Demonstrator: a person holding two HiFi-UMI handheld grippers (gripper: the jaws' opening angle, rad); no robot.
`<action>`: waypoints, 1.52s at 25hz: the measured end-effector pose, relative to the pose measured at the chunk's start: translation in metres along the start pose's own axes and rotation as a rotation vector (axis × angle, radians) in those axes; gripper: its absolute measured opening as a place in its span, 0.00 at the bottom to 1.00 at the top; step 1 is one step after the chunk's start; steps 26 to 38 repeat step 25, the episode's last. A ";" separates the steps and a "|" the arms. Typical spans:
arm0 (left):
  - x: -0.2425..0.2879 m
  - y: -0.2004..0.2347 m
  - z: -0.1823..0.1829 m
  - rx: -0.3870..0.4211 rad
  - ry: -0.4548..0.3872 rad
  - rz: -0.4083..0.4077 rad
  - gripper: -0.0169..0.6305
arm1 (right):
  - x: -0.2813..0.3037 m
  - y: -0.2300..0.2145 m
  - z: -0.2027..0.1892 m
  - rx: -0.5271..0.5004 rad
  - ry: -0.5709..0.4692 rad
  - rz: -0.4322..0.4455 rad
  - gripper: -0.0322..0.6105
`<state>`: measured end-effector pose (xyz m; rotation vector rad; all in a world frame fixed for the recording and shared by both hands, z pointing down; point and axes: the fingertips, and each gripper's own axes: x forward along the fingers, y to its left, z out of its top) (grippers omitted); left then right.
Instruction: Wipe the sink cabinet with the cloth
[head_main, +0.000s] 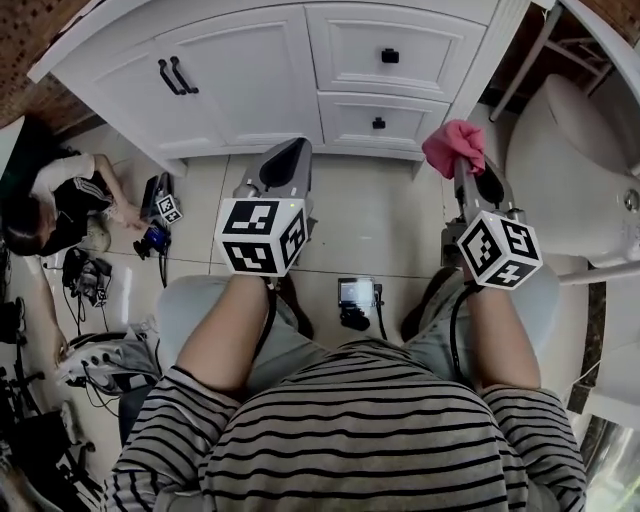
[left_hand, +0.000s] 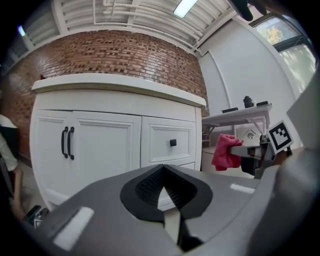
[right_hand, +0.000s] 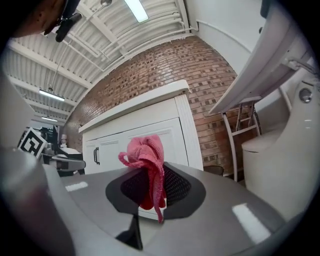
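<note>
The cloth (right_hand: 145, 155) is pinched in the right gripper (head_main: 463, 168) and bunched above its jaws. It is held short of the cabinet (head_main: 250, 80), off its right corner, with no contact yet. The left gripper (left_hand: 165, 192) is held with jaws together on nothing. For a clean wipe, the wad is best pressed flat to a panel and drawn in even strokes, with care taken round the handles (head_main: 175, 75).
</note>
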<state>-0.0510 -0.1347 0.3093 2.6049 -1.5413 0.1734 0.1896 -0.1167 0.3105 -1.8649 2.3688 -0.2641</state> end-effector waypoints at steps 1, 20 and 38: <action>-0.005 0.001 -0.005 -0.013 0.009 0.005 0.03 | 0.001 0.003 -0.004 0.003 0.003 -0.003 0.15; -0.003 -0.013 -0.011 -0.001 -0.012 -0.029 0.03 | 0.007 0.006 -0.038 -0.131 0.039 -0.010 0.15; 0.000 -0.014 -0.012 -0.009 0.001 -0.027 0.03 | 0.005 0.001 -0.040 -0.112 0.052 -0.020 0.15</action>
